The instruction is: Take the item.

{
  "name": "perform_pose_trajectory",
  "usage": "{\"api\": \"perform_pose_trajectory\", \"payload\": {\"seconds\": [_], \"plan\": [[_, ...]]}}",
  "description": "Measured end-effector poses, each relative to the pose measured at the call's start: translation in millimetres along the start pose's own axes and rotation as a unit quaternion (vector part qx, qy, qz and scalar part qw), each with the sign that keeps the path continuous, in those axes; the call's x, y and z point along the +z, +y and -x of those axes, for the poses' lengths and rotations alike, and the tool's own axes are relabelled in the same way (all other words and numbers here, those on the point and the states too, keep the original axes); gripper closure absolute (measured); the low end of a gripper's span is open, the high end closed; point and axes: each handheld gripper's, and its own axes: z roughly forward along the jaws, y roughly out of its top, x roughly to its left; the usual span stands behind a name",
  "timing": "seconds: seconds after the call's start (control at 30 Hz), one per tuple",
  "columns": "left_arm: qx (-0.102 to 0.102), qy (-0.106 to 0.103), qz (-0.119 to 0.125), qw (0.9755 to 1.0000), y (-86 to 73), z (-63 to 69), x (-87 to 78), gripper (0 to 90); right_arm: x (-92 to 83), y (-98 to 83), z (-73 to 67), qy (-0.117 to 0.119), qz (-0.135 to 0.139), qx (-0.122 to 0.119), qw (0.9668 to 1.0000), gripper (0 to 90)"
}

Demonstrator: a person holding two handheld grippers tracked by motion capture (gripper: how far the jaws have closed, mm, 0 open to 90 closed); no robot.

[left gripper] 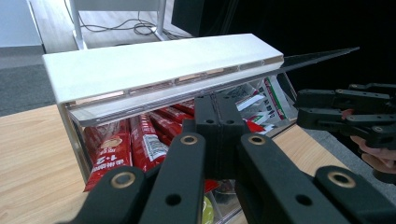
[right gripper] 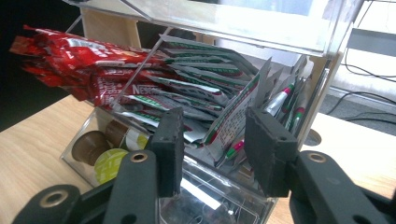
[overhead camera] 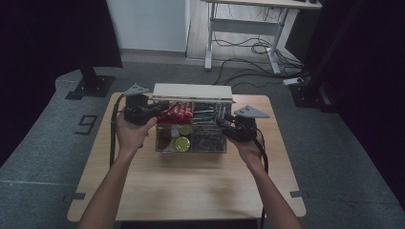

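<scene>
I stand my two grippers at either end of a clear organiser box (overhead camera: 191, 143) that sits mid-table (overhead camera: 191, 191), so that each end is within reach. The box has a white lid (overhead camera: 192, 91), raised and tilted back on its rear edge; this leaves the compartments open from the front and above.

My left gripper (overhead camera: 160, 107) is at the box's left rear corner, beside the red sachets (overhead camera: 175, 114). In the left gripper view its jaws are pressed flat together with nothing visible between them, their tip just under the lid's (left gripper: 159, 63) front edge. I judge this a bracing or lifting contact that keeps the lid up, though I cannot tell whether they actually touch it.

My right gripper (overhead camera: 223, 122) comes in at the box's right side. In the right gripper view its jaws stand wide apart and hold nothing; they frame the green-and-white sachets (right gripper: 219, 107), which lean upright in the rear compartment. That spacing suits closing on one sachet's edge.

The red sachets (right gripper: 84, 65) fan out over the box's wall. Round capsules (right gripper: 105, 163) lie in the lower front compartment, clear of both grippers.
</scene>
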Motion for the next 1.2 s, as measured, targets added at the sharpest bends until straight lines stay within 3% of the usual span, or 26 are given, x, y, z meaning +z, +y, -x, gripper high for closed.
{"api": "perform_pose_trajectory", "payload": {"seconds": [0.63,0.87,0.97,1.2], "plan": [[0.002,-0.001,0.002,1.0000,-0.6,-0.4,0.1,90.0,18.7,1.7,-2.3,-0.017,-0.012,-0.004,0.9998,64.5],[0.002,-0.001,0.003,1.0000,-1.0,-0.4,0.1,90.0,23.9,2.3,-6.5,-0.041,-0.024,-0.021,0.9987,72.3],[0.001,-0.002,0.003,1.0000,-1.3,-0.5,0.1,90.0,24.0,3.1,-9.0,-0.051,-0.026,-0.029,0.9980,83.4],[0.002,-0.001,0.004,1.0000,-1.6,-0.4,0.1,90.0,21.8,2.5,-5.8,-0.050,-0.021,-0.024,0.9982,89.3]]}}
